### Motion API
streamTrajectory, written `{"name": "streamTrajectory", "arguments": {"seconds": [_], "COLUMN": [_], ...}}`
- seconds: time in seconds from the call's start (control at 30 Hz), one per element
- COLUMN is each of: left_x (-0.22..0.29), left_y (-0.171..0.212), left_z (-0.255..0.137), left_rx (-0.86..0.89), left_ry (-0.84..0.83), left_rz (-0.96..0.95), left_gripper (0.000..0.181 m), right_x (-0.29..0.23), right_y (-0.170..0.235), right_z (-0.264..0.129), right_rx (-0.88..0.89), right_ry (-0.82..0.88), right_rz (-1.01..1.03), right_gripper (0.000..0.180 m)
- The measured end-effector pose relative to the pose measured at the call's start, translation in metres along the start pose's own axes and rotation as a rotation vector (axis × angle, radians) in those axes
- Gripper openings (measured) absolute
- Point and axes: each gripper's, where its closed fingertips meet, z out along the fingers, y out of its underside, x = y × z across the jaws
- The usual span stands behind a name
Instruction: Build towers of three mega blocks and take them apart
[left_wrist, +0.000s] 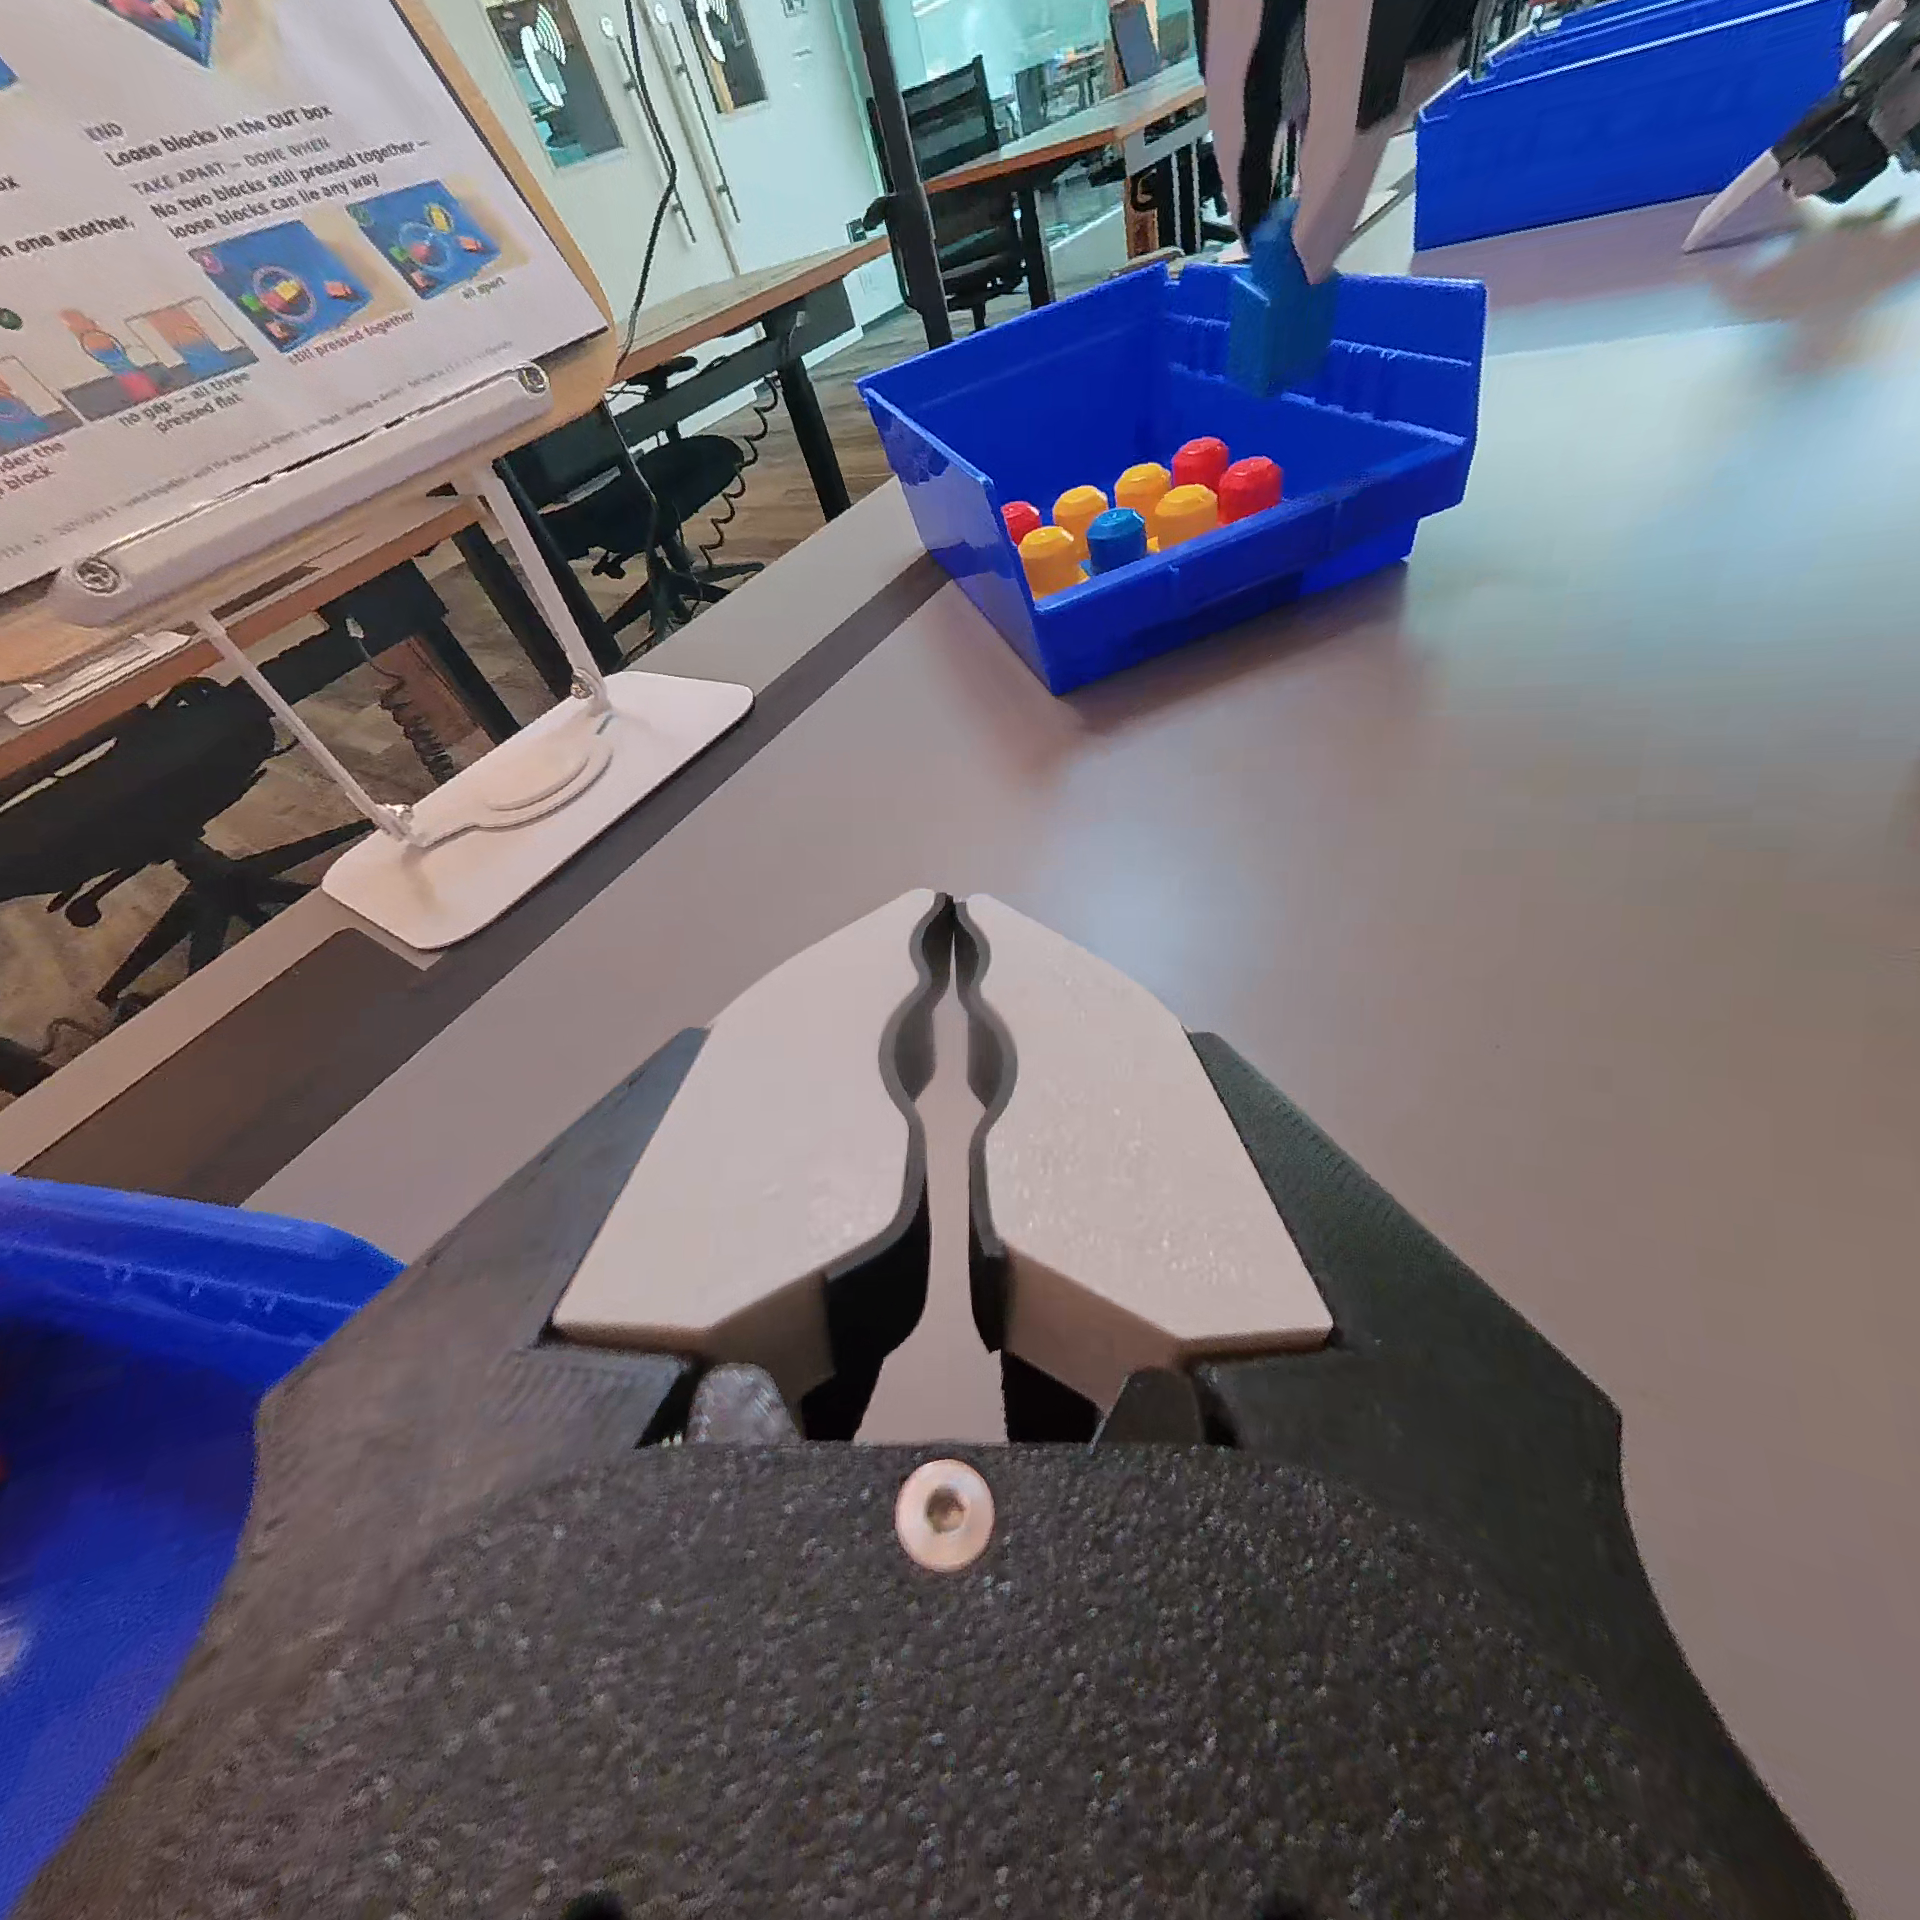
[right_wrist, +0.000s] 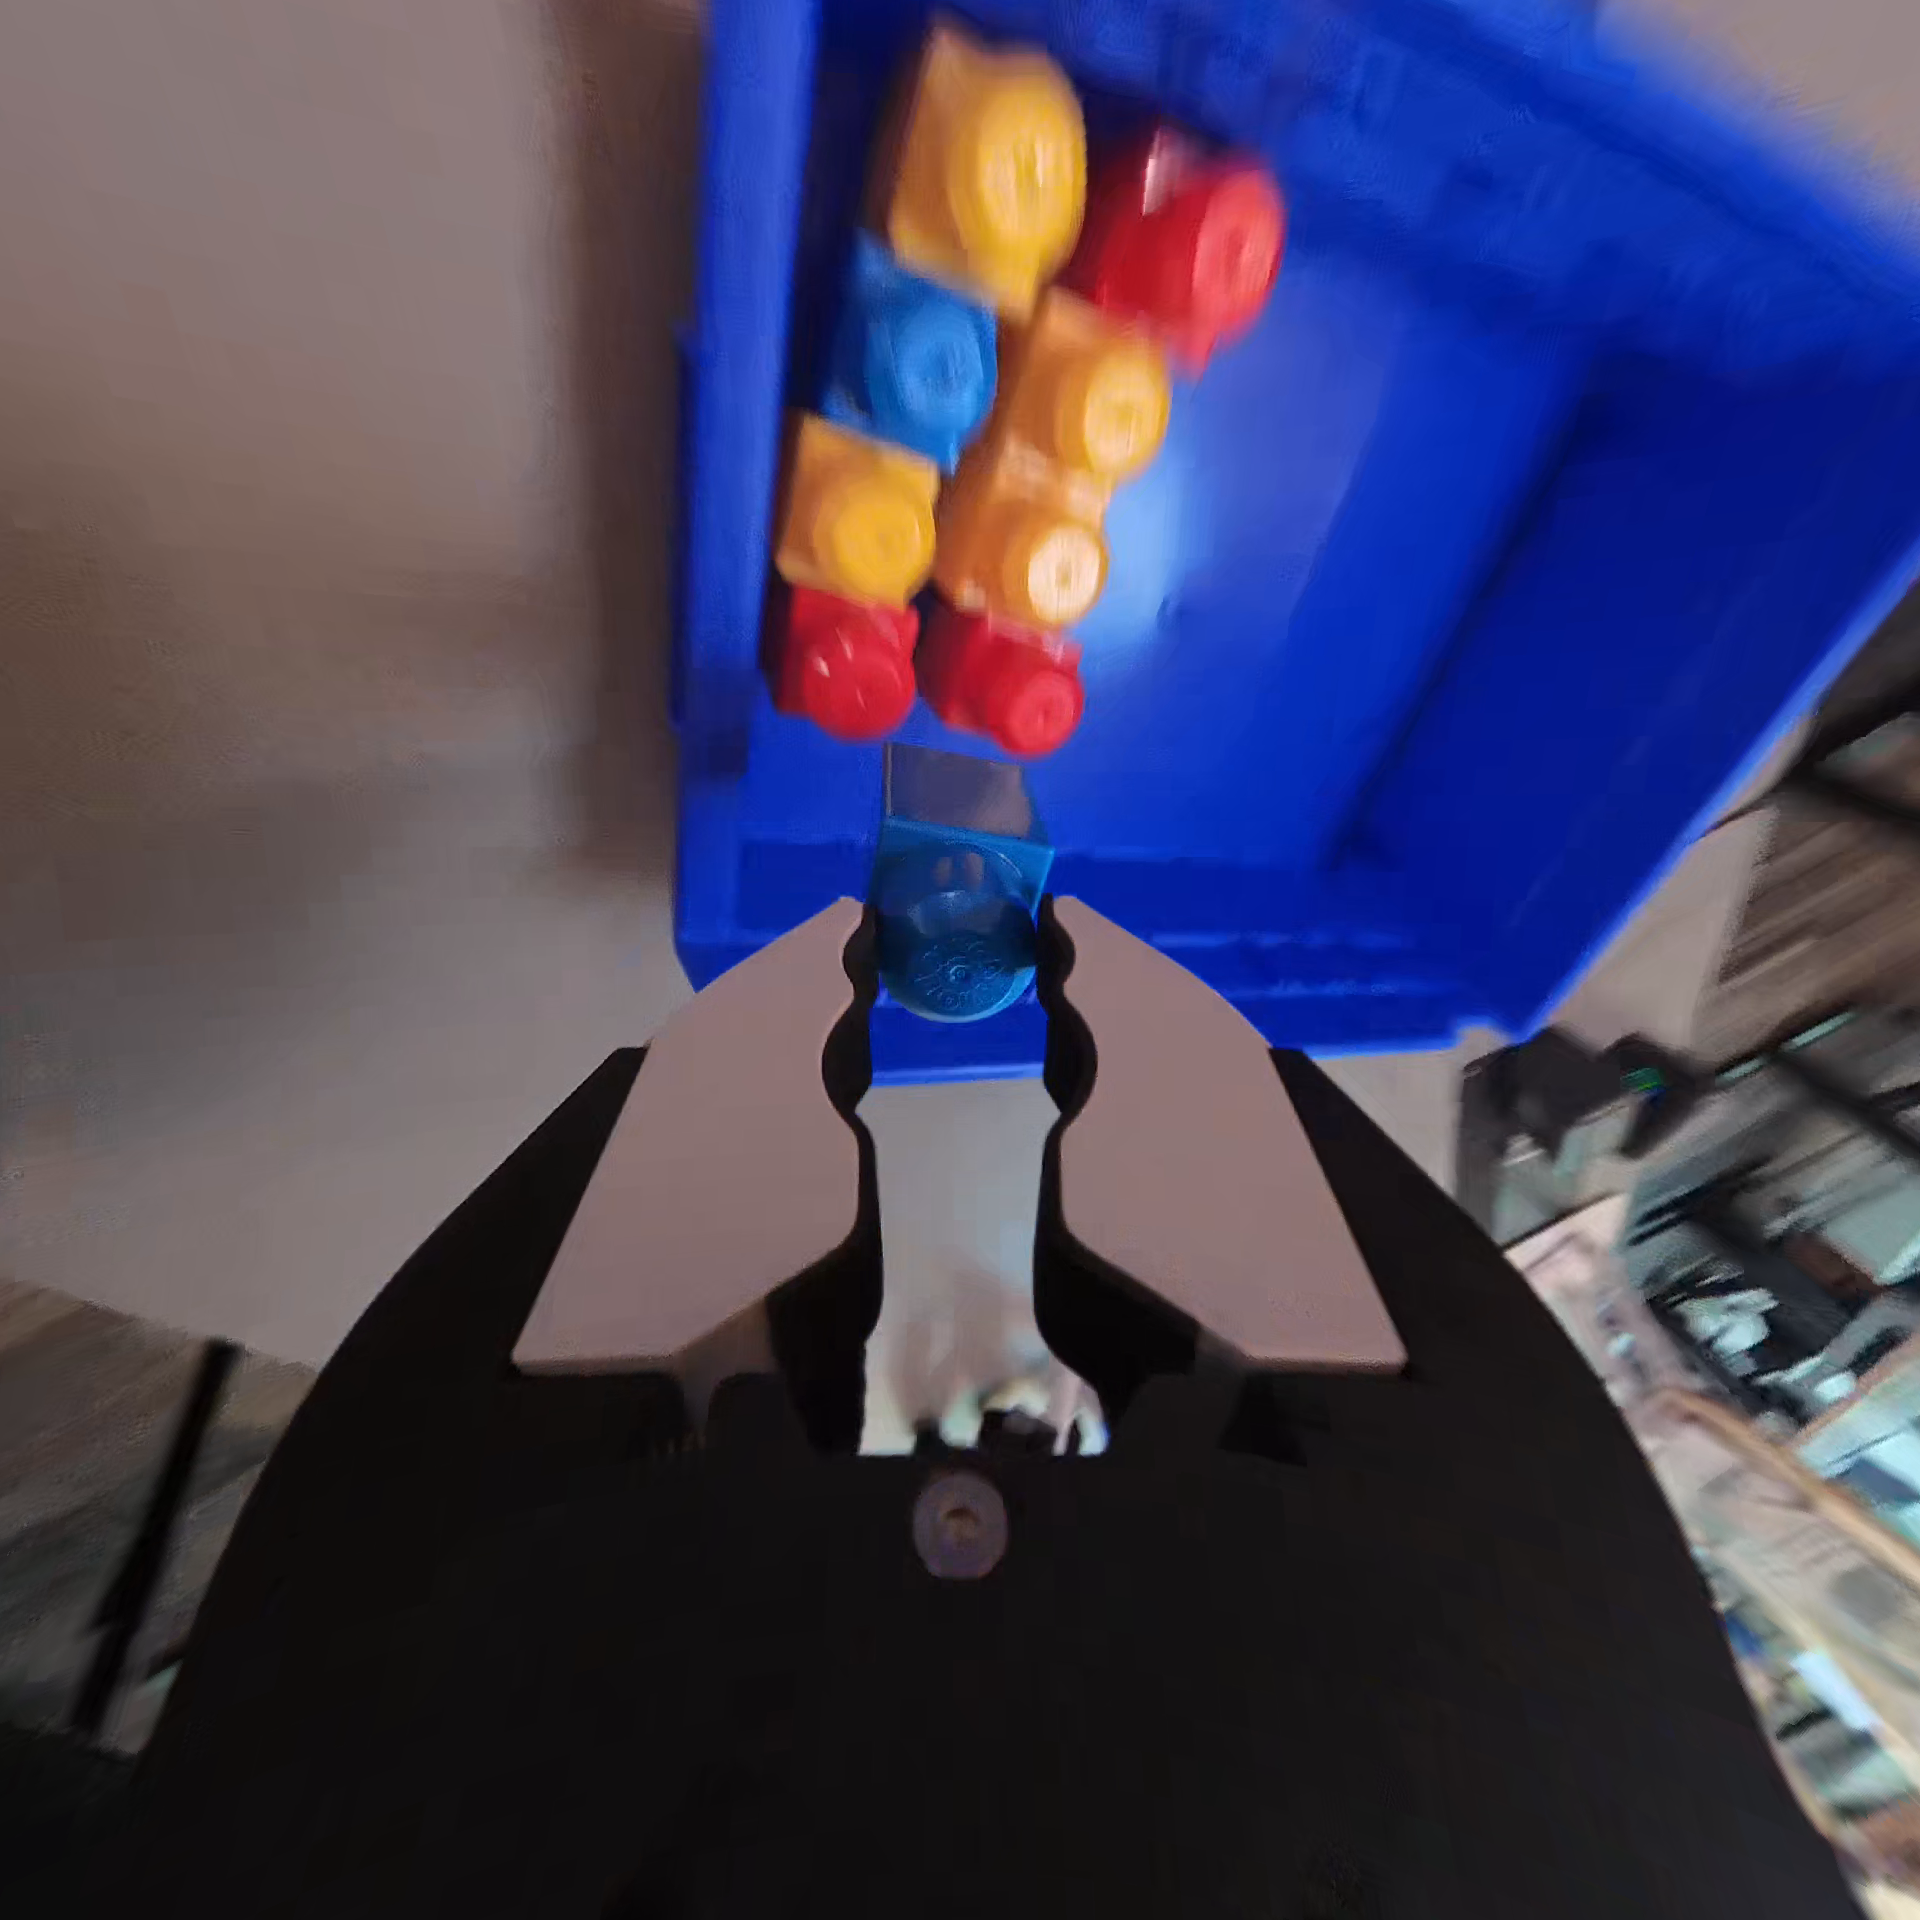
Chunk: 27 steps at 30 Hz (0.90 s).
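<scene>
Your right gripper (right_wrist: 951, 935) clenched a blue block (right_wrist: 956, 935) by its stud above the blue bin (right_wrist: 1558, 520), directly over the loose blocks (right_wrist: 966, 436) there. Your left gripper (left_wrist: 951, 914), pressed closed and empty, rested well apart on the table (left_wrist: 1455, 935).

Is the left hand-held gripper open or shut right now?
Shut and empty: the left hand-held gripper has its fingertips touching above the bare table, with nothing between them.
</scene>
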Motion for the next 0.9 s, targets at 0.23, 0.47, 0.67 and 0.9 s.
{"name": "streamTrajectory", "arguments": {"seconds": [0.23, 0.47, 0.67, 0.9], "left_x": [0.004, -0.009, -0.075, -0.213], "left_y": [0.012, 0.012, -0.006, 0.025], "left_z": [0.005, 0.001, -0.027, -0.072], "left_rx": [-0.043, -0.051, 0.006, -0.120], "left_ry": [0.004, -0.038, -0.281, -0.666], "left_rz": [0.040, -0.009, -0.078, -0.181], "left_gripper": [0.000, 0.000, 0.001, 0.028], "right_x": [-0.022, -0.026, -0.018, -0.075], "right_y": [0.017, 0.007, -0.025, -0.102], "right_z": [0.069, 0.082, 0.027, -0.078], "right_rx": [-0.016, 0.080, 0.394, 1.070], "right_ry": [-0.195, -0.187, -0.032, 0.028], "right_rz": [0.060, 0.086, 0.158, 0.320], "right_gripper": [0.030, 0.033, 0.042, 0.043]}}
